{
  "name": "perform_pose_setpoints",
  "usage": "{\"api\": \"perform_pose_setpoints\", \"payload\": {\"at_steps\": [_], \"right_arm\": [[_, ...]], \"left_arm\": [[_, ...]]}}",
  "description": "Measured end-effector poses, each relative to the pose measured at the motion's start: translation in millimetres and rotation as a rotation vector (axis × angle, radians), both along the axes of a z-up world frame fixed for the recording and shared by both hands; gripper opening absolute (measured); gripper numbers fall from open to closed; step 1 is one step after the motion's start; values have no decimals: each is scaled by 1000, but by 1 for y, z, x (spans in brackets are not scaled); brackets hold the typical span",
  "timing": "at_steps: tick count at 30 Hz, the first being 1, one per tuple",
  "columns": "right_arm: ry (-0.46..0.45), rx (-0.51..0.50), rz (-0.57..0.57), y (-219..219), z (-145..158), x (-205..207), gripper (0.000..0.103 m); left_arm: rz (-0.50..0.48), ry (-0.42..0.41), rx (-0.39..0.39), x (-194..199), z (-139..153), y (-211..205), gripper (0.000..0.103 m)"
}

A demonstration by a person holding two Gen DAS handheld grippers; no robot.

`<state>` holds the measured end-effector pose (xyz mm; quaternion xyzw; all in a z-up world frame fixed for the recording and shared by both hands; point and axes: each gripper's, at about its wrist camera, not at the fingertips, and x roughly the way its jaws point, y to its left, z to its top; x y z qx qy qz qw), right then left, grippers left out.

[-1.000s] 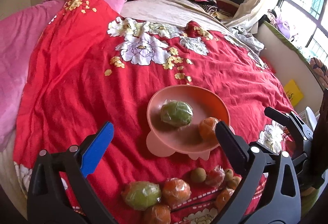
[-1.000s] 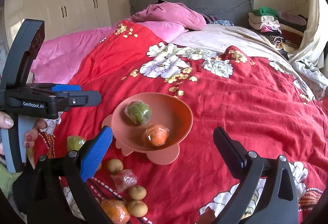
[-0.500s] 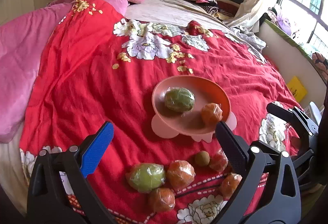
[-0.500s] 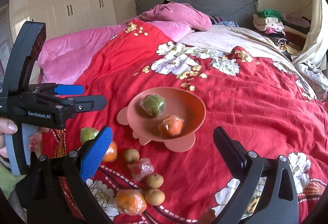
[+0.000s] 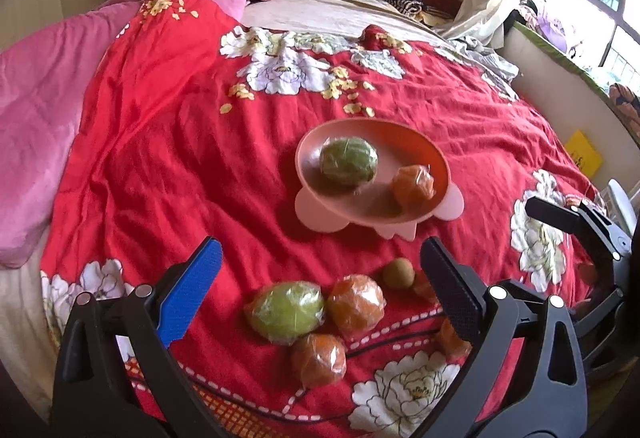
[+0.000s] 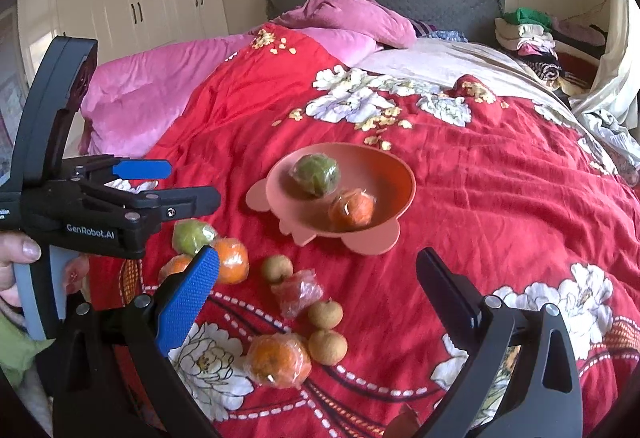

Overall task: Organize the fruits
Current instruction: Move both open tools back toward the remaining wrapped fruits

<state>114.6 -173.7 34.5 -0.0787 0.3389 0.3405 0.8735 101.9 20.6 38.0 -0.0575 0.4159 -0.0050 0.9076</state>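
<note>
Both grippers hang over the red floral bedspread (image 6: 500,205) with fingers spread wide, nothing between them: left gripper (image 5: 320,282), right gripper (image 6: 318,286). The pink bowl (image 6: 396,173), mid-frame, holds a wrapped green fruit (image 6: 316,173) and a wrapped orange (image 6: 352,209). Loose wrapped oranges (image 6: 278,360) and longans (image 6: 327,346) lie scattered below it.

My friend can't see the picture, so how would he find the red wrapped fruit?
Start at the pink bowl on the red bedspread. Loose fruit lies on the spread just in front of it, nearer the camera. The red fruit sits in the middle of that bunch, between small brown round fruits; it is the only red one, in crinkly clear wrap, while the other wrapped ones are orange or green.
</note>
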Motion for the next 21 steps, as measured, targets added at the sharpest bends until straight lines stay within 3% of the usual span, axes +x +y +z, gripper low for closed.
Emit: {"api": "perform_pose_setpoints", "payload": {"at_steps": [21], "right_arm": [[44,-40,-4,1,-15,-29,98]], "left_arm": [[15,25,-1,-37,-13,9,93]]}}
